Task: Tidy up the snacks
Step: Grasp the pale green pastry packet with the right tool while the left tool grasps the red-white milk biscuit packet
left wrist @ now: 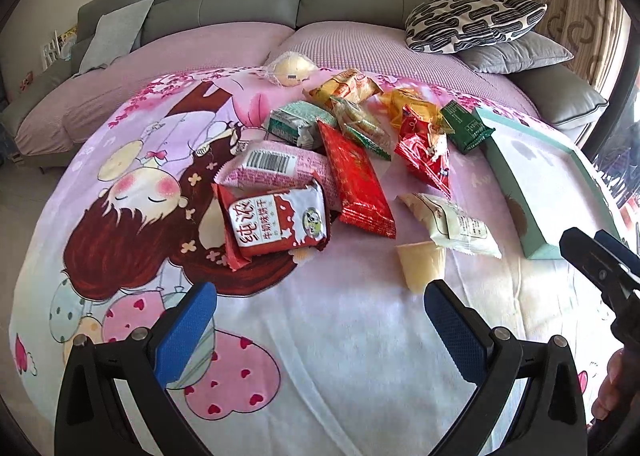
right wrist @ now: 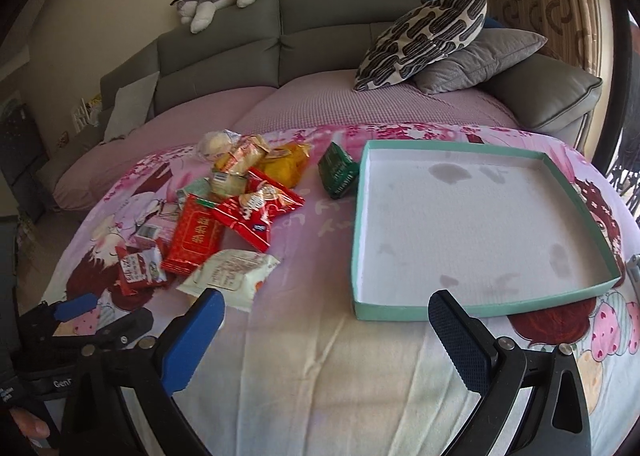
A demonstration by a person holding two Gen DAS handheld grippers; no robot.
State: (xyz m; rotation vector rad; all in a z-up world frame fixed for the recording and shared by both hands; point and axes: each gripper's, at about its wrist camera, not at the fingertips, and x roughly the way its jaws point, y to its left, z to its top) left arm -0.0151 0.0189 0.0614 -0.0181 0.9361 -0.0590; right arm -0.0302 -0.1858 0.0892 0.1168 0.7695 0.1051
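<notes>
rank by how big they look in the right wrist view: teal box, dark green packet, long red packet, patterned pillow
1. teal box, largest by far
2. patterned pillow, though it lies farther back
3. long red packet
4. dark green packet, smallest, but it lies farther off than the red one, so their true order is unsure

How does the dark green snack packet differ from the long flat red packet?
The dark green packet is short and blocky; the long red packet is flat. The green one lies alone beside the teal box; the red one lies in the pile, overlapping other packets. Both rest on the blanket.
</notes>
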